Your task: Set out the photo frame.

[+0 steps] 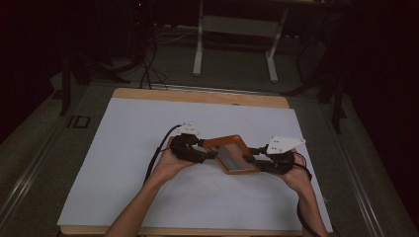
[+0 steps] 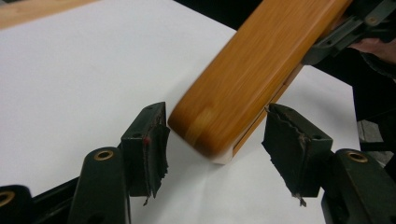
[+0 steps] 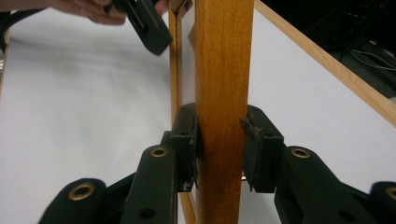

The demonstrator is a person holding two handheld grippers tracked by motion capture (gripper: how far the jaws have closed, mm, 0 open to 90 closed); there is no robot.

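A wooden picture frame [image 1: 232, 153] with a grey pane hangs tilted over the white table cover between both hands. My right gripper [image 1: 249, 159] is shut on its right edge; in the right gripper view both pads [image 3: 187, 140] press the wood bar [image 3: 224, 70]. My left gripper [image 1: 210, 154] sits at the frame's left corner. In the left gripper view the rounded corner [image 2: 210, 130] lies between the jaws of that gripper [image 2: 215, 140], which stands open with a gap at the right pad [image 2: 285, 140]. The left gripper [image 3: 149, 28] also appears far off in the right gripper view.
A white sheet [image 1: 148, 197] covers the wooden table [image 1: 197, 95], bare around the hands. Beyond the far edge stand white desk legs [image 1: 198, 49], and cables [image 1: 148, 69] lie on the dark floor. Metal rails run along both sides.
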